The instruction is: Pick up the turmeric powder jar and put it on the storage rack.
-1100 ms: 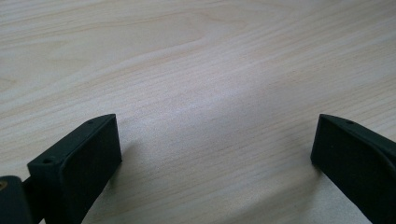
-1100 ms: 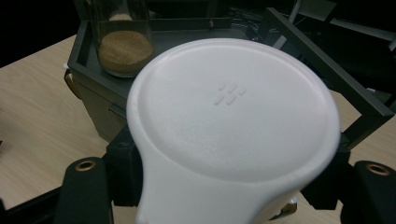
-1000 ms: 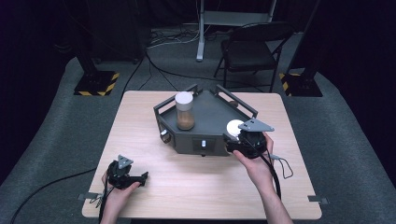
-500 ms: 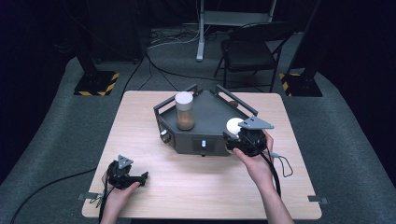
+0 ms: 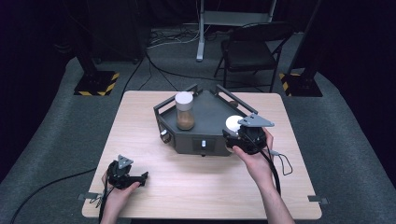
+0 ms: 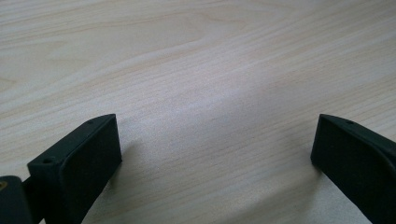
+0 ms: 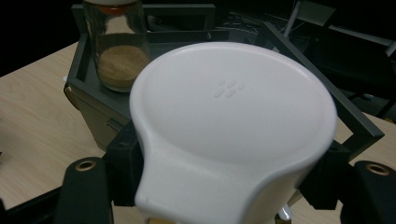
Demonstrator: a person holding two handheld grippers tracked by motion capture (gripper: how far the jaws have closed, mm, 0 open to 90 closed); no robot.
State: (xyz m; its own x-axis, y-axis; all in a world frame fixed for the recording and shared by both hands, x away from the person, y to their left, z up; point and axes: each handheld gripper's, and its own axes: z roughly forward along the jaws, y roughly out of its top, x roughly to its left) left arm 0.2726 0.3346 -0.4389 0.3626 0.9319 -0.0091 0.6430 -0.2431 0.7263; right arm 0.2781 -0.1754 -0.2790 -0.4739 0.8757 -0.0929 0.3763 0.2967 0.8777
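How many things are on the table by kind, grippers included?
Lidded jars: 2, jar with brown powder and white-lidded jar held by the right gripper
Dark trays: 1
Grippers: 2, counting the left gripper
Total: 5

White-lidded container (image 7: 233, 121) at tray's (image 5: 205, 112) corner

Your left gripper (image 5: 140, 177) sits low on bare table (image 5: 140, 121), jaws wide apart w/ only wood between them; open room all round it, esp. toward the dark tray (image 5: 205, 140). Your right gripper (image 5: 232, 135) is clamped on the white lid (image 7: 233, 121), tight vs. the tray's right front corner. Tray rails (image 5: 236, 100) fence that side. The jar (image 5: 185, 110) stands at the tray's left; free floor between jar & lid.
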